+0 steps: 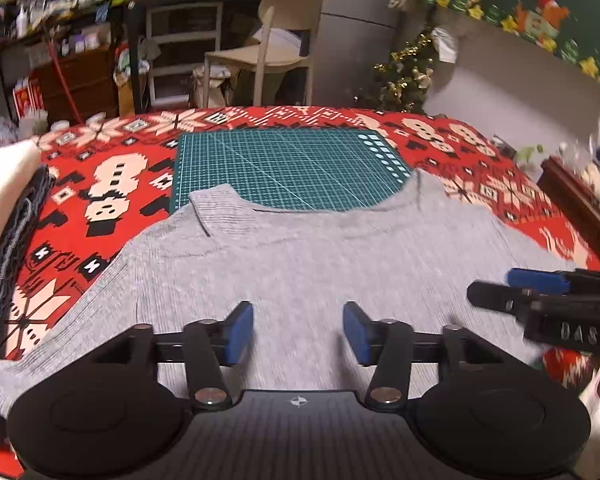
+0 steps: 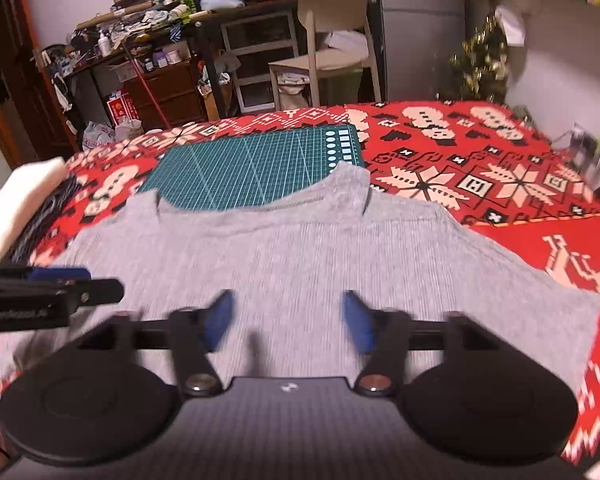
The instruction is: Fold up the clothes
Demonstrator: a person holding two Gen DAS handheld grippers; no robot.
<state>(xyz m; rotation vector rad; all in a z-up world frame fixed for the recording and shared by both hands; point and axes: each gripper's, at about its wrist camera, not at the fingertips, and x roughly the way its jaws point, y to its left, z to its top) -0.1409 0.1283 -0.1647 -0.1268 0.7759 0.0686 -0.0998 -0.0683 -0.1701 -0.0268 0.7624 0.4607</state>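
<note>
- Left wrist view: the left tongs (image 1: 298, 330) tilt down over the near part of a grey ribbed sweater (image 1: 300, 256); their blue pads stand apart with nothing between them, only the knit showing in the gap.
- The sweater lies flat across the near middle of the tabletop, on a red patterned cloth (image 1: 112, 184), its neckline reaching over the near edge of a green cutting mat (image 1: 292, 164).
- The right tongs (image 1: 512, 288) enter from the right edge, above the sweater; white letters on their body are too blurred to read surely.
- A stack of folded clothes (image 1: 8, 216) sits at the left edge.
- Right wrist view: the right tongs (image 2: 288, 322) angle down over the same sweater (image 2: 284, 256), pads wide apart and empty.
- The left tongs (image 2: 84, 284) show at the left edge; their printed label is too blurred to read.
</note>
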